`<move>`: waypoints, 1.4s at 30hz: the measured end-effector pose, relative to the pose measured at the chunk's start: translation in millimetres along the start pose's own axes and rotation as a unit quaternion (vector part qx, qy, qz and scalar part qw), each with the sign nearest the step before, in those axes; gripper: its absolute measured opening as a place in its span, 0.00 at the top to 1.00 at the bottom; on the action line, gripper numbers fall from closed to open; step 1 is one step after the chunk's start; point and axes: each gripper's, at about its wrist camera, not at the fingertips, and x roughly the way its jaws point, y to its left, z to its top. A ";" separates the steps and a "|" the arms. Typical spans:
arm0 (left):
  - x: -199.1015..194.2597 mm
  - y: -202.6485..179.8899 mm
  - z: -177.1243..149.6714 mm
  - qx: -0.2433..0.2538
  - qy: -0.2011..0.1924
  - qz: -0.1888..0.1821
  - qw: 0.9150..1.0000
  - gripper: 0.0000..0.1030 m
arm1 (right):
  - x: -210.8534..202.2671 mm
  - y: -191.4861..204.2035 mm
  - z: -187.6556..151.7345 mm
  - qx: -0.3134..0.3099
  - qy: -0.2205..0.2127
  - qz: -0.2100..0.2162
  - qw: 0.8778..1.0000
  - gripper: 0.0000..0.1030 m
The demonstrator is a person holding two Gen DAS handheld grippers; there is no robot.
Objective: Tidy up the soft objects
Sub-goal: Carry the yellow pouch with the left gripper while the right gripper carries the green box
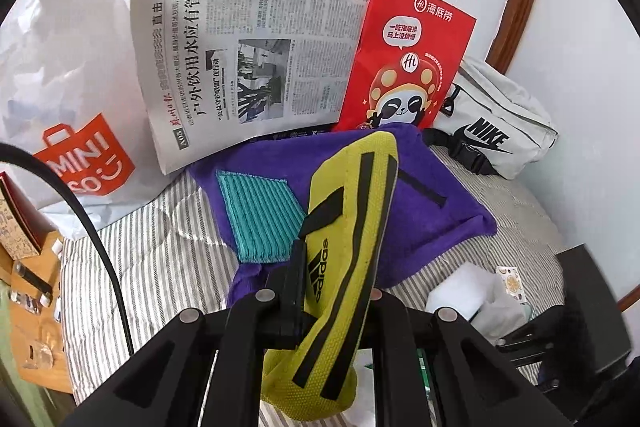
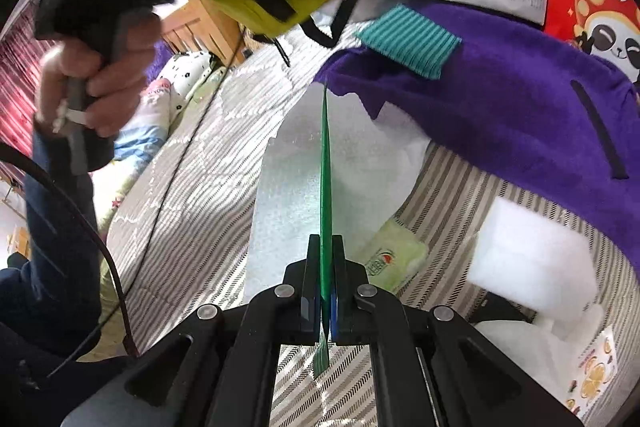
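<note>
with the left gripper [image 1: 332, 307] pinching the yellow adidas pouch [image 1: 344, 251] aloft over the purple plush cushion [image 1: 436, 211] at 12 o'clock on the striped bed [image 1: 168, 227], and the right gripper [image 2: 327, 291] pressed onto a thin green sheet [image 2: 326, 187], lower the pouch gently beside the cushion, keeping its strap clear before releasing.

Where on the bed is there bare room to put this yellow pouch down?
Bare striped sheet lies left of the purple cushion, below the newspaper. Crowded: back wall with red bag and Nike bag; white foam block on the right.
</note>
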 end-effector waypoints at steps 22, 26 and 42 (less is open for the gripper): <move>26.0 -19.9 -4.9 0.004 0.017 -0.045 0.999 0.89 | -50.5 -32.0 -10.3 0.050 -0.021 -0.023 0.998 0.97; 10.5 -4.9 2.3 -0.008 0.002 -0.027 1.000 0.89 | -75.8 -44.3 -16.8 0.059 -0.039 -0.050 0.996 0.97; 47.8 -0.7 18.9 -0.012 0.023 -0.026 0.999 0.89 | -69.1 -100.7 18.5 0.091 -0.073 -0.101 0.988 0.97</move>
